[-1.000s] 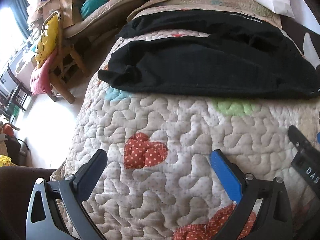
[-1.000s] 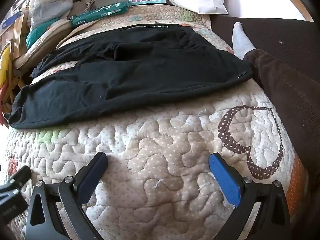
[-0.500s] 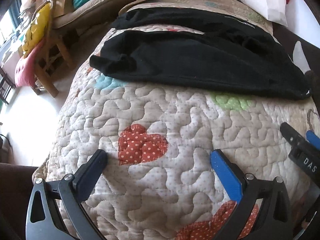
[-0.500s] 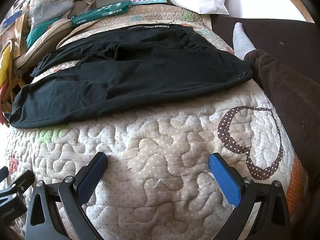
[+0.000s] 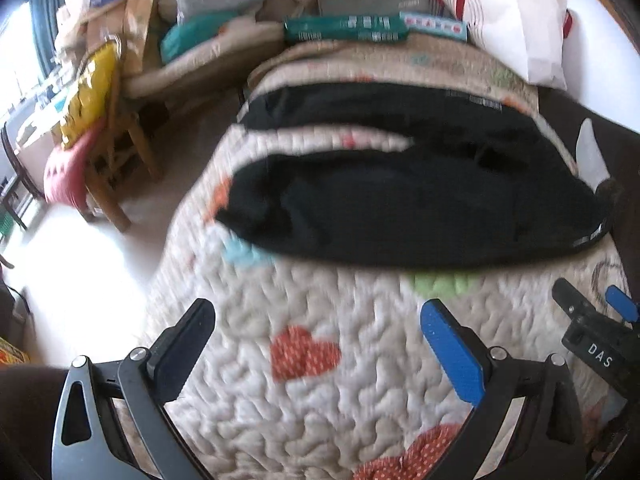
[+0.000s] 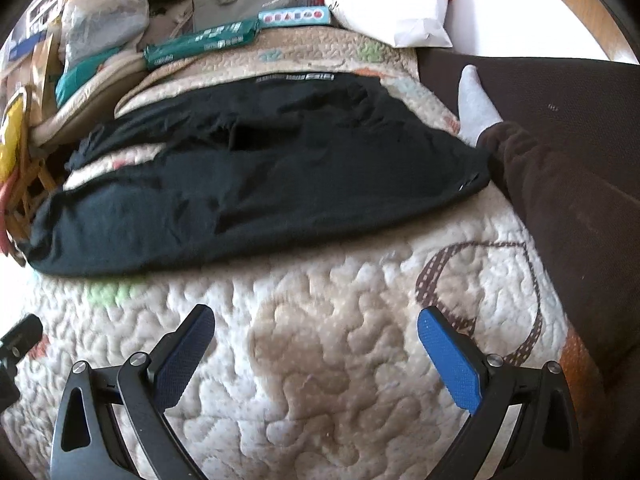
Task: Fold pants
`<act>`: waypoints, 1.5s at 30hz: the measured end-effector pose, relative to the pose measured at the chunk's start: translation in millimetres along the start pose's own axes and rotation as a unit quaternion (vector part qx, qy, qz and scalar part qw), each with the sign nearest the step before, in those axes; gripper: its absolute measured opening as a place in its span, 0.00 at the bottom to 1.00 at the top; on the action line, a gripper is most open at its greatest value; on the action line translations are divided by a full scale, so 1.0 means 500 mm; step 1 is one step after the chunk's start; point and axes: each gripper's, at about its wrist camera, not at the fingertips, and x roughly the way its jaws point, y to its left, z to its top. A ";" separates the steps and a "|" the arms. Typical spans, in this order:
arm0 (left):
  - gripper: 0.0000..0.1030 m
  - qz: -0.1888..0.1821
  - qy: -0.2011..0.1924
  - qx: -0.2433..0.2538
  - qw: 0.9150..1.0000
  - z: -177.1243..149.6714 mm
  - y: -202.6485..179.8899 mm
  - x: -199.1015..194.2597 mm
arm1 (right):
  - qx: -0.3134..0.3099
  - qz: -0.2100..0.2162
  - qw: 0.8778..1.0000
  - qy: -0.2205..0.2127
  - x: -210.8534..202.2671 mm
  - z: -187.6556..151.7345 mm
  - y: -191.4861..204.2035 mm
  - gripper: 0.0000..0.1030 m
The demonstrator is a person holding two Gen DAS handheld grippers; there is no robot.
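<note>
Pants (image 5: 420, 208) lie spread flat across the quilt (image 5: 320, 340), black and unfolded, legs running to the left, well ahead of both tools.

Left wrist view: my left gripper (image 5: 316, 332) hangs above bare quilt with its jaws spread wide, holding nothing. The nearer leg ends in a rumpled hem (image 5: 248, 216) close to the quilt's left edge. The picture is blurred, so seams and the exact hem line are hard to make out. My right gripper (image 5: 592, 320) shows only as a cut-off tip at the right border.

Right wrist view: my right gripper (image 6: 316, 332) is likewise spread and empty over the quilt. The waistband corner (image 6: 472, 180) lies just beside a person's leg (image 6: 560, 208) in a brown trouser and white sock.

Handling judgement: the fabric looks thin, soft and light; it will sag and drag rather than hold shape. Take hold at the hem with the left and the waistband corner with the right. The far leg's end is hidden past the quilt's edge.
</note>
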 end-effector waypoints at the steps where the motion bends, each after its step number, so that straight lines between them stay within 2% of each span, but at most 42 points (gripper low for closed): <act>1: 1.00 0.002 -0.006 0.002 1.000 0.014 0.002 -0.006 | 0.001 0.000 1.000 -0.005 -0.005 0.010 -0.001 1.00; 9: 1.00 0.011 -0.033 0.005 0.999 0.101 0.011 -0.022 | -0.029 0.000 0.996 -0.083 -0.078 0.095 0.004 1.00; 20: 1.00 0.015 -0.055 0.032 0.998 0.171 -0.003 0.006 | -0.066 0.024 0.991 -0.118 -0.086 0.243 0.019 1.00; 25: 1.00 0.008 -0.049 0.034 0.998 0.204 0.005 0.042 | -0.090 0.034 0.990 -0.107 -0.053 0.300 0.026 1.00; 29: 1.00 -0.003 -0.036 0.030 0.999 0.242 0.023 0.081 | -0.115 0.048 0.989 -0.079 -0.005 0.345 0.027 1.00; 36: 1.00 0.022 -0.031 0.030 0.999 0.307 0.048 0.150 | -0.160 0.029 0.984 -0.075 0.082 0.410 0.029 1.00; 40: 1.00 0.021 -0.030 0.019 0.999 0.324 0.056 0.175 | -0.159 0.026 0.985 -0.067 0.124 0.432 0.035 1.00; 45: 1.00 0.011 -0.017 0.005 1.000 0.335 0.057 0.204 | -0.151 0.031 0.986 -0.065 0.156 0.428 0.039 1.00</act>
